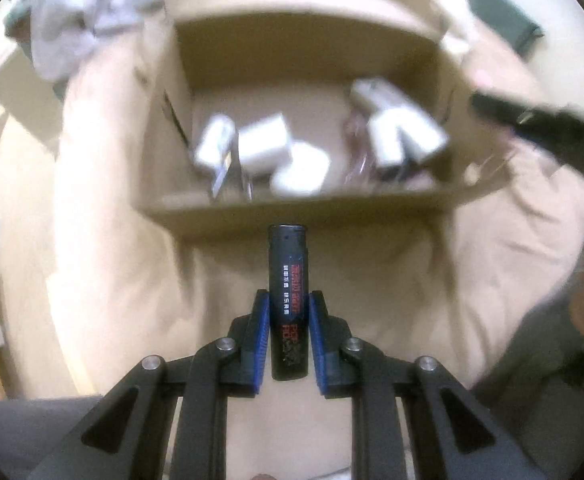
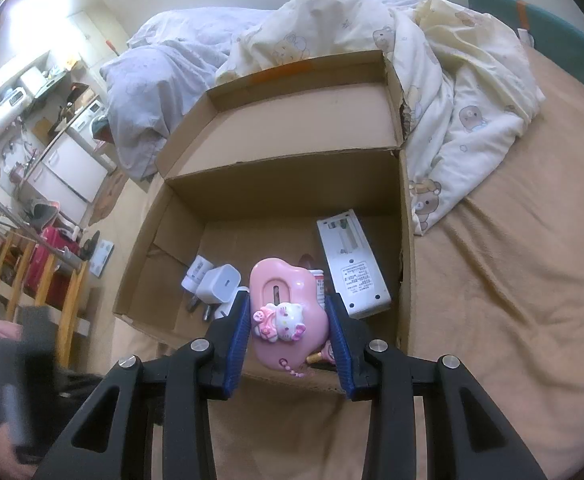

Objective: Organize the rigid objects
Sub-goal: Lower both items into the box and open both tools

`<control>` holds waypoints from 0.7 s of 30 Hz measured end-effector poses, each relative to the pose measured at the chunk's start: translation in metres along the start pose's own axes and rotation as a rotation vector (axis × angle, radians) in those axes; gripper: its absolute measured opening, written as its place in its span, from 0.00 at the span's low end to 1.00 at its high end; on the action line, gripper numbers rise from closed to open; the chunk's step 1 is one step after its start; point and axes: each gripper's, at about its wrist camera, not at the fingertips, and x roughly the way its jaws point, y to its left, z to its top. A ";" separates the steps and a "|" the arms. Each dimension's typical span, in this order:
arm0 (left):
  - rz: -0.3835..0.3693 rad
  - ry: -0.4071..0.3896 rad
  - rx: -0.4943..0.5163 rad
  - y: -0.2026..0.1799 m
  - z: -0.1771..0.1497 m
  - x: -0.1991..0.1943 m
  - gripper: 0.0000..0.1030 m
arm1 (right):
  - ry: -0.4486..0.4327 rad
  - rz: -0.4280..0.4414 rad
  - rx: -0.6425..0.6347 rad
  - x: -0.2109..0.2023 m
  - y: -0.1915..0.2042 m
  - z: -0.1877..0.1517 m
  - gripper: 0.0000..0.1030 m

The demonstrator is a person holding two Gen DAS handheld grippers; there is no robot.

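Observation:
In the left wrist view my left gripper (image 1: 289,296) is shut on a black lighter (image 1: 287,256) with red and white print. It holds the lighter upright, above the tan bed sheet and just short of the near rim of the open cardboard box (image 1: 292,208). This view is blurred. In the right wrist view my right gripper (image 2: 287,298) is shut on a pink heart-shaped toy (image 2: 279,280) with a white cat figure on it, held over the near part of the cardboard box (image 2: 406,208). Inside the box lie white chargers (image 2: 215,280) and a long white device (image 2: 352,264).
The box stands on a bed with a tan sheet (image 2: 512,280). A crumpled bear-print duvet (image 2: 452,80) and pillows lie behind and to its right. A dark blurred shape (image 1: 552,132), the other gripper, reaches in from the right. Furniture and appliances line the room's left side.

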 end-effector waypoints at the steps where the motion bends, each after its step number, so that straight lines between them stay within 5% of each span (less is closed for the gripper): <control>1: -0.006 -0.026 0.002 0.000 0.008 -0.010 0.17 | -0.004 -0.004 0.000 0.000 0.000 0.000 0.38; 7: 0.063 -0.169 0.049 0.001 0.051 -0.038 0.17 | -0.051 -0.019 0.014 -0.002 -0.003 0.007 0.38; 13: 0.095 -0.165 0.024 0.004 0.101 -0.013 0.17 | -0.013 -0.039 0.024 0.015 -0.009 0.015 0.38; 21: 0.132 -0.119 0.042 -0.006 0.125 0.034 0.17 | 0.076 -0.045 0.012 0.038 -0.011 0.010 0.38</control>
